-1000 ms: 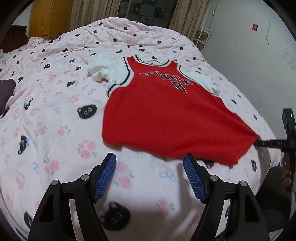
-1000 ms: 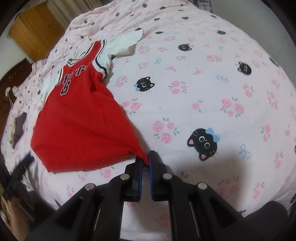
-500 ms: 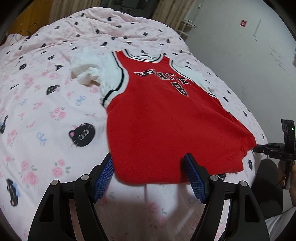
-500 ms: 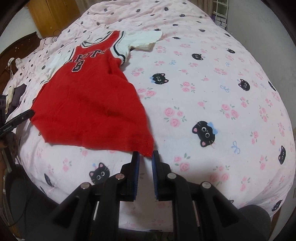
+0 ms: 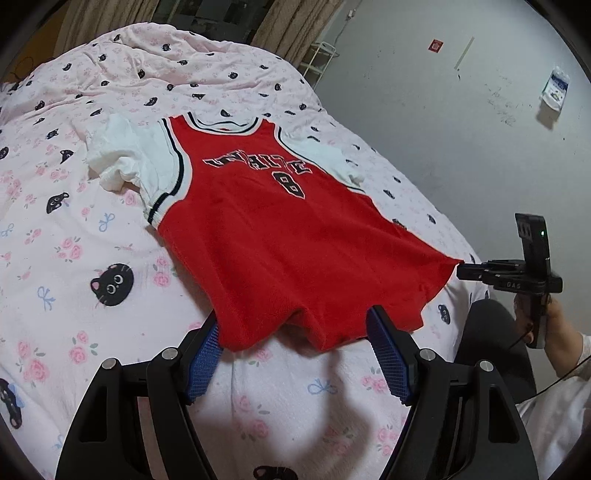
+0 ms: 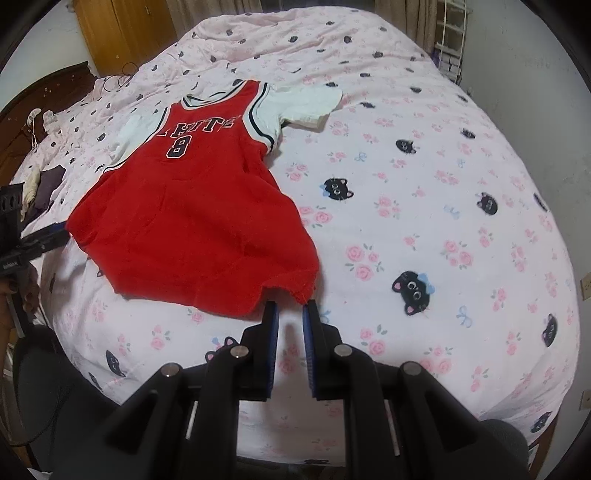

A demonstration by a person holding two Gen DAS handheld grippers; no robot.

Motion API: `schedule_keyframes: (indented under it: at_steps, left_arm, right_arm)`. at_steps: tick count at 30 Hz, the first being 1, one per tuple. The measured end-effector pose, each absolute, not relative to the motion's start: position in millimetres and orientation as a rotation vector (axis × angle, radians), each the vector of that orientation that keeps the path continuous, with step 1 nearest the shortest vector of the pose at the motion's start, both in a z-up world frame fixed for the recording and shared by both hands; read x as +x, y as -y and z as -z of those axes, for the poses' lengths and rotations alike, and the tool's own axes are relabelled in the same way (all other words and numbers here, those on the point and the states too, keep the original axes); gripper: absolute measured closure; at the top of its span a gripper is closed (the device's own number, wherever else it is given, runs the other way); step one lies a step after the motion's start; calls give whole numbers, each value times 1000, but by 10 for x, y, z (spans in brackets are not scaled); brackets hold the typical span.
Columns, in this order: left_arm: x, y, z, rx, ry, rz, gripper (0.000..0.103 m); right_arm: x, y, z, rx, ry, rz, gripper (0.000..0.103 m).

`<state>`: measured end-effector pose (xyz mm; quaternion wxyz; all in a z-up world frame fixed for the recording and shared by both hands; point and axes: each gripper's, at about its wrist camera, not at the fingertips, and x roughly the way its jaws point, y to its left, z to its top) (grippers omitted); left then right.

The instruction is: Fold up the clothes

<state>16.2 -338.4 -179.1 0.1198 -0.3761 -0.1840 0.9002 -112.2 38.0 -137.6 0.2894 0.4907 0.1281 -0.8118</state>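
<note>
On the bed (image 6: 424,155), my right gripper (image 6: 289,306) gapes narrowly at the jersey's (image 6: 192,221) hem; left gripper (image 5: 293,328) wide at twelve o'clock.

Grey wall (image 5: 424,110), wooden wardrobe (image 6: 122,33)

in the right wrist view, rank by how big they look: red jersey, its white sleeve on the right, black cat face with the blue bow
1. red jersey
2. white sleeve
3. black cat face, though it lies nearer the camera, so its real size against the sleeve is unsure.
</note>
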Motion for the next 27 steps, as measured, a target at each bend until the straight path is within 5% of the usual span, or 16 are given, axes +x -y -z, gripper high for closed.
schedule_keyframes:
  at_steps: [5,7,9,12,27]
  left_arm:
    - [146,3423,1731,-1051,572,-2614,36]
    - [103,3411,1713,-1054,557,-2612,53]
    - [42,3414,1719,-1091,540,-2616,76]
    - [2,3440,1733,-1125,525,-2634,88]
    - [-675,3496,1462,-1139,670,-2663,91]
  right_arm:
    - [-1060,-346,1272,1242,-375,2200,88]
    - [-1029,-322,1221,1213,-389,2208,85]
    - [-982,-285,1163,1171,-420,2222,61]
    - [-902,-221,1076,1100,-475,2244,57]
    - [-627,318,1083,1054,-427,2054,57]
